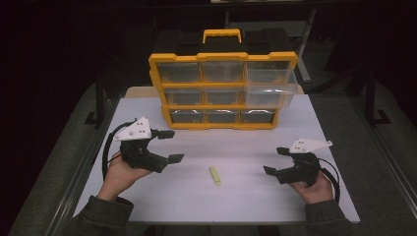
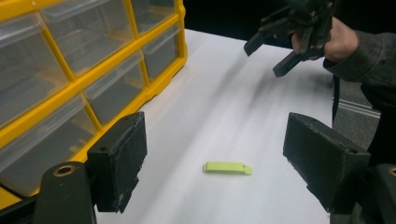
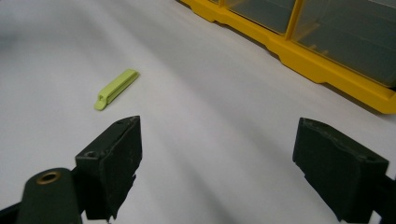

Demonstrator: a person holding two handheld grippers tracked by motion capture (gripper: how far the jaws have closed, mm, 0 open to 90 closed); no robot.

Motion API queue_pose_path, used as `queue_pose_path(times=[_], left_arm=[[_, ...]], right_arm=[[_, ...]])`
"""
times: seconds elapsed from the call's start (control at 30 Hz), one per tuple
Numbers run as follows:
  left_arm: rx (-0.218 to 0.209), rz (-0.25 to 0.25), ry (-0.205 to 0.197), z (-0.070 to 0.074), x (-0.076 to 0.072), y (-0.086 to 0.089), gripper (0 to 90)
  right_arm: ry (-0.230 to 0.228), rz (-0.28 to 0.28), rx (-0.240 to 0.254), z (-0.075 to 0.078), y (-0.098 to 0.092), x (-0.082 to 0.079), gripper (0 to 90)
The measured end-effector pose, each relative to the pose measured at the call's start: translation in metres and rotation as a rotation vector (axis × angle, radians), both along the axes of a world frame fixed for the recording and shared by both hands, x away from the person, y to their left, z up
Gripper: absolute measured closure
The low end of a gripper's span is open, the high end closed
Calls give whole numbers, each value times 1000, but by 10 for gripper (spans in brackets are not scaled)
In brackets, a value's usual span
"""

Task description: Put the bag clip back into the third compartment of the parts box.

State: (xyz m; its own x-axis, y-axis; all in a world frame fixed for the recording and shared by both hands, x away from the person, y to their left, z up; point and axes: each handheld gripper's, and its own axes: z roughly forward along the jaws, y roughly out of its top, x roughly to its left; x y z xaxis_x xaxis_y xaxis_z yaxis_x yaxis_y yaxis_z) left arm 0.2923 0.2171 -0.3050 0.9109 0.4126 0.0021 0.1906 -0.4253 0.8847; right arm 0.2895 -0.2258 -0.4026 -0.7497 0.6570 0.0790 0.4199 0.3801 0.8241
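While jaws gape, green clip [image 1: 215,176] lies mid-table [image 1: 246,196]

Both tongs [image 1: 168,146] [image 1: 275,161] wide open

No legible text or labels

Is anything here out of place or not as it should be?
Yes. One drawer at the right side of the yellow organizer is pulled out, while the others sit flush. A small green clip lies loose on the white table, between the left gripper and right gripper, both open and touching nothing.
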Motion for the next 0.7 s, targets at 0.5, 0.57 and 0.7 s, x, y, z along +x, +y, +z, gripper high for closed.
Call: queue_pose_path(times=[0.5, 0.57, 0.7], left_arm=[[-13, 42, 24, -32, -10, 10, 217], [-24, 55, 28, -38, -11, 12, 217], [-12, 83, 31, -46, -12, 16, 217]], right_arm=[[13, 9, -14, 5, 3, -3, 172], [5, 19, -7, 7, 4, -4, 183], [11, 35, -6, 14, 6, -6, 201]])
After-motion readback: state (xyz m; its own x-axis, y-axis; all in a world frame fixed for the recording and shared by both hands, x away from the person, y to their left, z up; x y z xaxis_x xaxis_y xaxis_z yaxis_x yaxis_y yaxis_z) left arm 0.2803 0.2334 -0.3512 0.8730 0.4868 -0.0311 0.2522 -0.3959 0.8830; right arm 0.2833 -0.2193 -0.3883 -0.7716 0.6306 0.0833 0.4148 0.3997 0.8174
